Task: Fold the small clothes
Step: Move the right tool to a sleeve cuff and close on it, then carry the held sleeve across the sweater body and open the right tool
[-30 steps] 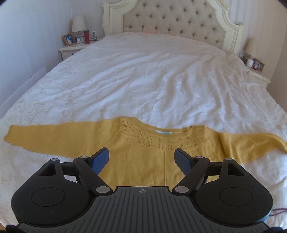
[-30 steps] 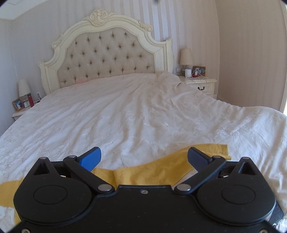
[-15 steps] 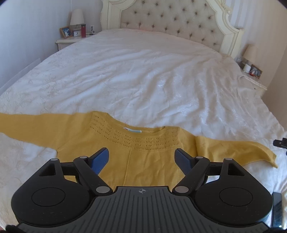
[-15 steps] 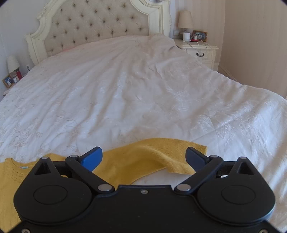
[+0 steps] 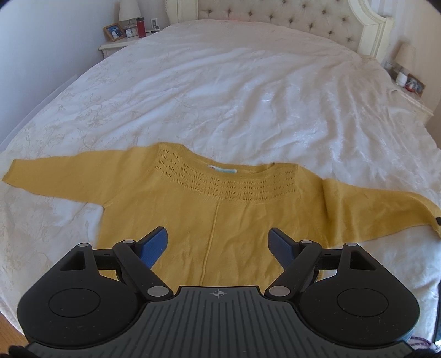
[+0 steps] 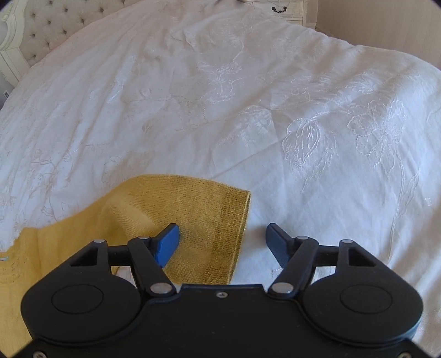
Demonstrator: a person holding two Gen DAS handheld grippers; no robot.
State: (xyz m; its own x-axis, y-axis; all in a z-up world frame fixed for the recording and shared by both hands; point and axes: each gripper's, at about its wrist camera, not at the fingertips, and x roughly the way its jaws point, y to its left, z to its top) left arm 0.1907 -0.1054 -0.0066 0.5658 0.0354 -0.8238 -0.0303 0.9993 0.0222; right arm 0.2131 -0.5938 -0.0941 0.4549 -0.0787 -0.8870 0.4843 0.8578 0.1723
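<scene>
Sweater (image 5: 220,214) flat on bedspread (image 5: 248,96), nightstand (image 5: 115,46) beyond

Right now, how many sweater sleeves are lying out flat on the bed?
2. The left sleeve stretches out to the left; the right sleeve stretches right, its cuff between the open right tongs.

Bed (image 5: 248,91): white embroidered cover, daylit.
Headboard (image 5: 289,16): cream, tufted, at the bed's far end.
Nightstand (image 5: 115,46): left of the headboard; lamp (image 5: 129,11), photo frame (image 5: 113,31), red bottle (image 5: 141,27).
Second nightstand (image 5: 413,96): right of the bed; lamp.
Wall (image 5: 41,55): pale.
</scene>
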